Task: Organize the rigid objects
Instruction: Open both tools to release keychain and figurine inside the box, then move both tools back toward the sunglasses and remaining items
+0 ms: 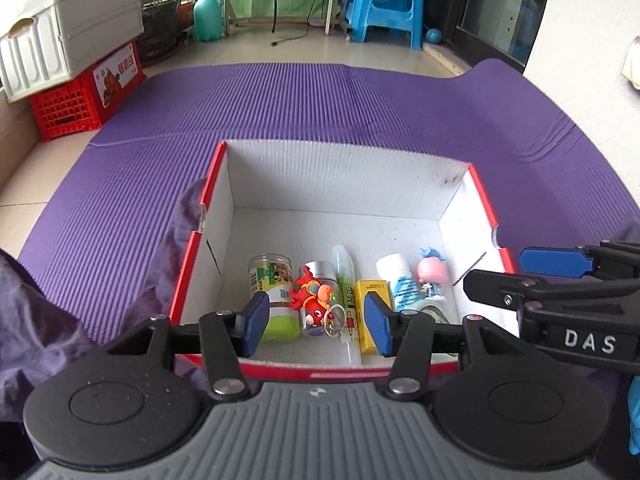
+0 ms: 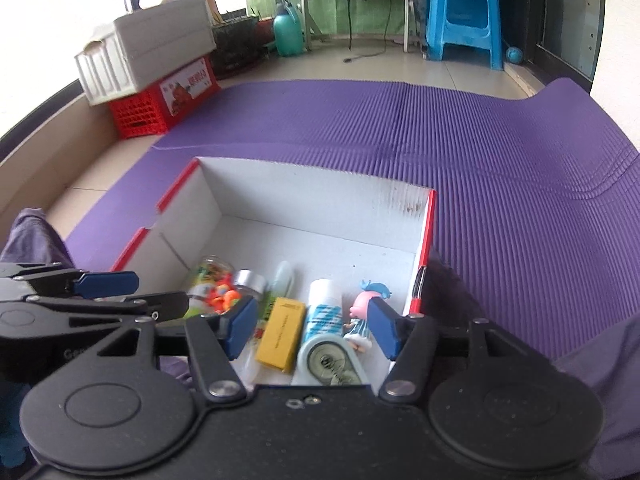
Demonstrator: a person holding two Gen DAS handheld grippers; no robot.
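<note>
1. left wrist view: the left claw hangs over the near edge of a red-rimmed white cardboard box that sits on a purple ribbed mat on the floor. its blue pads stand apart with nothing gripped between them; the things seen in the gap lie below, on the box floor.
2. same view: the things lie in a row along the near wall of the box. from left to right: a clear jar with a green base, a silver-capped jar with a red cartoon keychain lying on it, a green glue stick, a yellow carton, a white tube with blue print and a pink figurine. the far half of the box floor is bare.
3. same view: the right claw comes in from the right edge, above the right wall of the box, its jaws parted and empty.
4. right wrist view: the right claw hangs over the near right part of the box, pads apart, nothing pinched. below it lie the yellow carton, the white tube, a correction tape dispenser touching the tube's near end, and the pink figurine by the right wall.
5. same view: the left claw reaches in from the left, over the box's left wall, jaws parted and holding nothing. beyond it are the clear jar, the keychain and the silver-capped jar.
</note>
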